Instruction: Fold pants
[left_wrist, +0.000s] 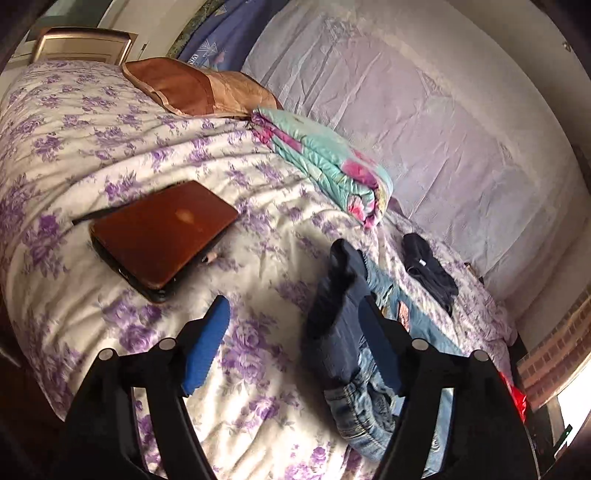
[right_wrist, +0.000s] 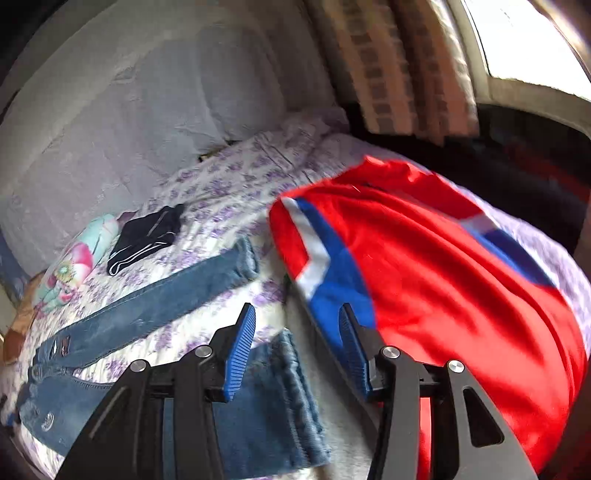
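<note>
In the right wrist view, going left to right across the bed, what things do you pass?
Folded floral quilt → dark folded garment → blue jeans, legs spread flat → red garment with blue and white stripes. The open right gripper hovers above the bedspread between jeans and red garment.

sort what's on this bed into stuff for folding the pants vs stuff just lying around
For the job: blue denim jeans, left gripper, right gripper.

Just lying about: brown closed laptop, folded teal floral quilt, small dark navy garment, red, white and blue garment.
</note>
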